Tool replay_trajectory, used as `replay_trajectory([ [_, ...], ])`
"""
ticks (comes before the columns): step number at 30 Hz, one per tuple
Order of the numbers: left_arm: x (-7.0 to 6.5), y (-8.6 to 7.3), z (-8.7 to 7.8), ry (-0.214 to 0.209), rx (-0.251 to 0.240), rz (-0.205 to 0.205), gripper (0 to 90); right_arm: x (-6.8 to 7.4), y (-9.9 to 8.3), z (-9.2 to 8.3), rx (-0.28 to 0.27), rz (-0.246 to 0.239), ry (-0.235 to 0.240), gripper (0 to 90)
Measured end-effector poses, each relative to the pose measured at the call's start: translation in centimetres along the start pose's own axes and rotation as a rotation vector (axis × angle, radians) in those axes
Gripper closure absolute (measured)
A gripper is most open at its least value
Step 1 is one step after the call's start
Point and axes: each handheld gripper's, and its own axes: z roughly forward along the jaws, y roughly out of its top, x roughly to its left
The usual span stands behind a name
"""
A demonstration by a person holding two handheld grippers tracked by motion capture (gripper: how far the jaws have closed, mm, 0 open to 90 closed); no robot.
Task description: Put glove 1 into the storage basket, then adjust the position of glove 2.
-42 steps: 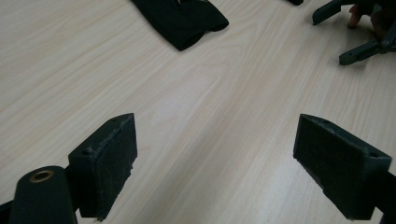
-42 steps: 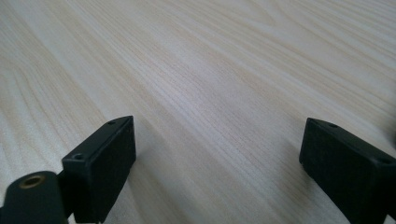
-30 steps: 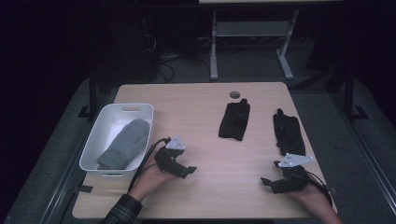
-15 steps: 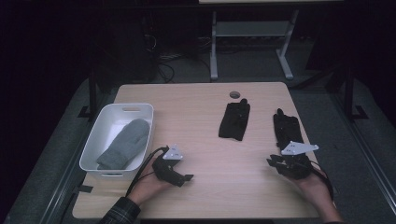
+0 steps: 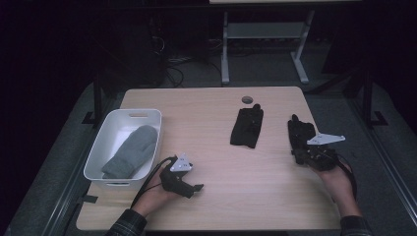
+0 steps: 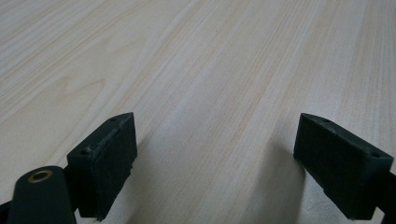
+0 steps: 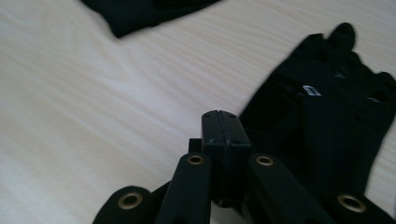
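Note:
Two black gloves lie flat on the wooden table: one in the middle, one at the right. My right gripper hovers over the near end of the right glove. Its jaws have just been closing and now meet pad to pad with nothing between them. The other glove's edge shows at the top of the right gripper view. My left gripper rests low over bare wood at the front left, jaws wide apart and empty.
A white bin at the table's left edge holds a grey mitten. A round cable hole sits near the far edge. Beyond the table are a dark floor, cables and a desk frame.
The right hand has moved from the front right corner forward and up to the near end of the right glove. The left hand has shifted only slightly.

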Motion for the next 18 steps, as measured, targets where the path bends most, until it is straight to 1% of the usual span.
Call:
replay_trajectory([
  [1,0.0,0.0,0.0,0.000,0.000,0.000,12.3,-0.3,0.1,0.1,-0.001,0.006,-0.006,90.0],
  [2,0.0,0.0,0.0,0.000,0.000,0.001,12.2,-1.0,0.2,0.2,-0.003,0.016,-0.024,90.0],
  [5,0.0,0.0,0.0,0.001,0.000,0.001,12.2,-1.8,0.3,0.5,0.001,0.031,-0.041,90.0],
  [8,0.0,0.0,0.0,0.001,0.000,0.000,12.2,-2.5,0.1,0.9,0.007,0.046,-0.048,90.0],
  [12,0.0,0.0,0.0,0.000,0.003,0.001,12.2,-3.0,-0.2,1.2,0.024,0.059,-0.050,90.0],
  [18,0.0,0.0,0.0,0.000,0.003,-0.001,12.2,-3.4,-0.7,1.8,0.055,0.065,-0.051,90.0],
])
